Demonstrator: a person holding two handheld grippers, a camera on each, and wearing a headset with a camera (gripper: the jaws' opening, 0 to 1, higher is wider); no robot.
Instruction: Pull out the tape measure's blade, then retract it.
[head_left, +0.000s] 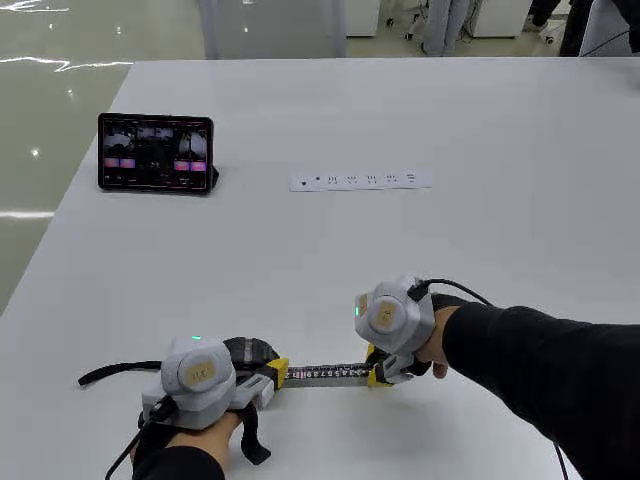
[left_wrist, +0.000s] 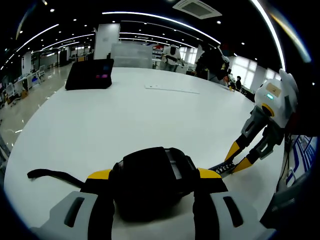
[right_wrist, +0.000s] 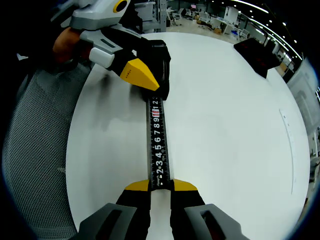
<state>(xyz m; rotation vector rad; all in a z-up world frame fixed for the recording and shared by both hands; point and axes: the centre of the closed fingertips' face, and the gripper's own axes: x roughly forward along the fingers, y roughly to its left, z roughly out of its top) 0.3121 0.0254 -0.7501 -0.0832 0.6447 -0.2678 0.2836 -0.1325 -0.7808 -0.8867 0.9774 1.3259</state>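
Observation:
A black tape measure (left_wrist: 152, 182) lies near the front edge of the white table, with my left gripper (left_wrist: 155, 175) shut on its case (head_left: 252, 354). Its blade (right_wrist: 158, 145) is drawn out about a dozen centimetres to the right, printed numbers facing up. My right gripper (right_wrist: 160, 186) is shut on the blade's tip; its yellow fingertips (head_left: 378, 376) pinch the end. From the left gripper view the right gripper (left_wrist: 239, 159) stands at the right with the blade tip (left_wrist: 223, 168) in it. A black wrist strap (head_left: 115, 372) trails left from the case.
A dark tablet (head_left: 156, 152) stands at the back left of the table (head_left: 330, 240). A white power strip (head_left: 361, 181) lies flat in the middle. People and workbenches are far behind the table. A mesh chair (right_wrist: 35, 140) sits below the table's front edge.

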